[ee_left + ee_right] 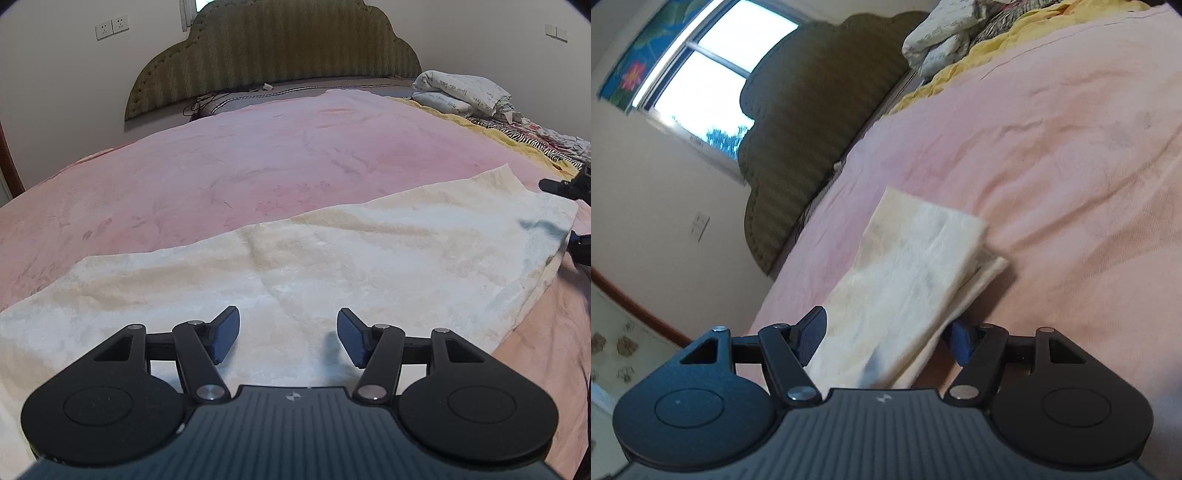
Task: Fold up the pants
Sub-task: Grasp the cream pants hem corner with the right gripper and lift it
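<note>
Already laid out: the cream pants (332,254) lie flat on the pink bedspread (258,162), in a long band running left to right, on the side of the spread away from the headboard (273,55).
Fold state: at least two layers show at the far end in the right wrist view, so one lengthwise fold looks done; this is a judgement from the stacked edges.
Left gripper (287,338): spread wide, low over the middle of the pants, nothing between its blue pads; whether it touches the cloth cannot be told.
Right gripper (886,338): fingers apart on either side of one end of the pants; the cloth passes between them, yet the jaws look unclosed, so it straddles rather than pinches.
Right end, seen from the left: that gripper's dark fingers sit at the pants' right edge.
Left to do: probably the crosswise folds, bringing one end over toward the other.
Off to the side: a rumpled printed quilt (461,92) and a yellow blanket (491,133), near the headboard's right end, well apart from the pants.
</note>
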{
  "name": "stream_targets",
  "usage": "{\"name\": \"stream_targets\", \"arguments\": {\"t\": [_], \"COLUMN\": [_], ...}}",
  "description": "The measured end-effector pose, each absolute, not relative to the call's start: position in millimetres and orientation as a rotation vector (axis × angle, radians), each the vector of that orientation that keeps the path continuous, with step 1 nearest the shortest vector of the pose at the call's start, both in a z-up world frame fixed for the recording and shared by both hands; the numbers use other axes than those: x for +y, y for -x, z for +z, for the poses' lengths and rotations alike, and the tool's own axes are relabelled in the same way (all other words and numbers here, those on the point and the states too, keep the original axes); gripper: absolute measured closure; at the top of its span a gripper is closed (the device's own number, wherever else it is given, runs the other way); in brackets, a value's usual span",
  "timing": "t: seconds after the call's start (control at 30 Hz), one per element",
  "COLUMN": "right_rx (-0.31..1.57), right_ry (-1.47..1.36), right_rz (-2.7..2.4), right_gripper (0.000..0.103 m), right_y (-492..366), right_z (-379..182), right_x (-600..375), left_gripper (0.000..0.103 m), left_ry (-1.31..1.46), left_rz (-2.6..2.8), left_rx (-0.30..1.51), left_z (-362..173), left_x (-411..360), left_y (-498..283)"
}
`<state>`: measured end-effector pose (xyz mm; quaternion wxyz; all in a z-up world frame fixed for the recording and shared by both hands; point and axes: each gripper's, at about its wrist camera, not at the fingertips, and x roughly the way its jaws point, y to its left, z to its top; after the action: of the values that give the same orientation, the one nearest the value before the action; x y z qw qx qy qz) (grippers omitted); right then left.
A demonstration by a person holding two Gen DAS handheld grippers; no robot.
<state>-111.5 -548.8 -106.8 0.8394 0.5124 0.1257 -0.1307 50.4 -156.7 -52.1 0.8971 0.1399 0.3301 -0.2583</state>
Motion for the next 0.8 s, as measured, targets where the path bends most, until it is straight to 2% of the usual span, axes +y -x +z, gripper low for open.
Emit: {"name": "stream_targets", "arguments": {"t": [0.1,0.13,0.17,0.2,0.37,0.57,0.67,0.8], "right_rx": [0.252,0.273,0.293,0.303,0.292,0.328,0.384,0.451], "right_ry": [-1.091,-1.081,-1.074,-1.073,-0.955,-0.311,-0.063,0.083], "right_rz": [-0.289,-0.308,-0.319,-0.324,-0.33,-0.103,0.07,0.173], "right_gripper": [0.037,0.046,0.071,0.083,0.087,0.088,0.088,0.088], "right_y": [90.5,83.9,80.1,77.3,74.5,32.7,11.6,1.4], "right_z": [-110.0,-109.9,-110.3,-111.5,-88.4,-4.8,-4.8,-32.0], "right_x": [-558.5,-560.0,-561.7,-563.3,-547.2,-421.4,-343.6,-285.0], "left_gripper": [0.04,0.04,0.04,0.04,0.035,0.033,0.021,0.008], "left_ry": [-0.261,-0.247,-0.223,-0.197,-0.03,0.525,0.73,0.887], "left_rz": [-0.522,-0.514,-0.508,-0.505,-0.491,-0.616,-0.707,-0.75], "left_rx": [0.678,0.679,0.681,0.681,0.733,0.893,0.924,0.985], "left_z": [-47.0,-45.2,-42.9,-40.7,-34.3,-46.1,-54.9,-67.3], "left_x": [-152.7,-150.5,-146.4,-141.3,-112.3,-65.1,-57.6,-64.5], "left_y": [-55.5,-57.9,-61.4,-64.3,-86.5,-120.9,-125.4,-133.4]}}
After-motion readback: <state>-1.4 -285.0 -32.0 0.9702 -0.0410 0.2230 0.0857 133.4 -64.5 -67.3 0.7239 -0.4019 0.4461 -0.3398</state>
